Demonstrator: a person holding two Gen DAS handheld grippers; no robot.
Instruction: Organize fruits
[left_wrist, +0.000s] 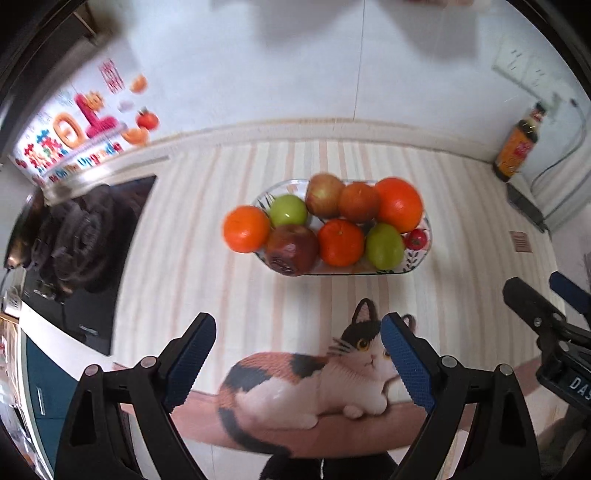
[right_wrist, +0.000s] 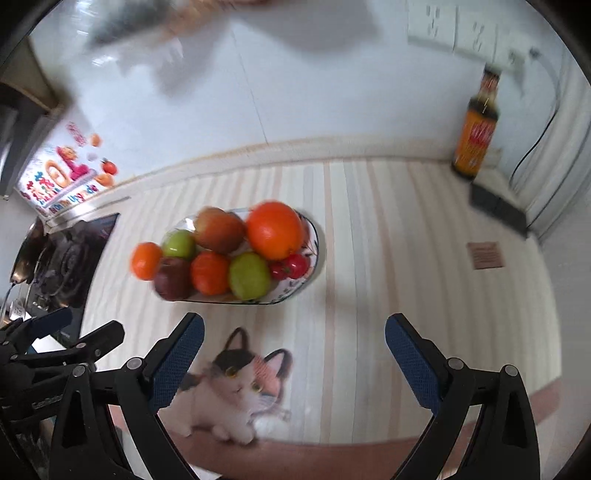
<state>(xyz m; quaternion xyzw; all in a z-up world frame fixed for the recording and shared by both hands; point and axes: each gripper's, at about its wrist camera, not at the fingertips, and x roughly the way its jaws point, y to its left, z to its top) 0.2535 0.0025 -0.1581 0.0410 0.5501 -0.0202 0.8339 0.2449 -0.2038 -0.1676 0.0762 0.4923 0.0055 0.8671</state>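
Observation:
An oval glass dish (left_wrist: 419, 264) (right_wrist: 314, 229) full of fruit stands on the striped mat. It holds oranges (left_wrist: 399, 204) (right_wrist: 274, 229), green apples (left_wrist: 384, 245) (right_wrist: 249, 275), red apples (left_wrist: 325, 195) (right_wrist: 218, 229), a dark bruised apple (left_wrist: 291, 249) (right_wrist: 173, 277) and small tomatoes (left_wrist: 416, 239) (right_wrist: 295, 265). One orange (left_wrist: 246, 229) (right_wrist: 146, 260) sits at the dish's left end. My left gripper (left_wrist: 298, 328) hangs open above the mat, short of the dish, with nothing between its fingers. My right gripper (right_wrist: 294, 328) is open too and holds nothing; it also shows at the right edge of the left wrist view.
A cat picture (left_wrist: 314, 384) (right_wrist: 236, 387) is printed on the mat's near edge. A gas stove (left_wrist: 81, 236) (right_wrist: 66, 254) lies left. A sauce bottle (left_wrist: 517, 147) (right_wrist: 476, 133) and a black box (left_wrist: 524, 201) (right_wrist: 496, 206) stand at the back right by the tiled wall.

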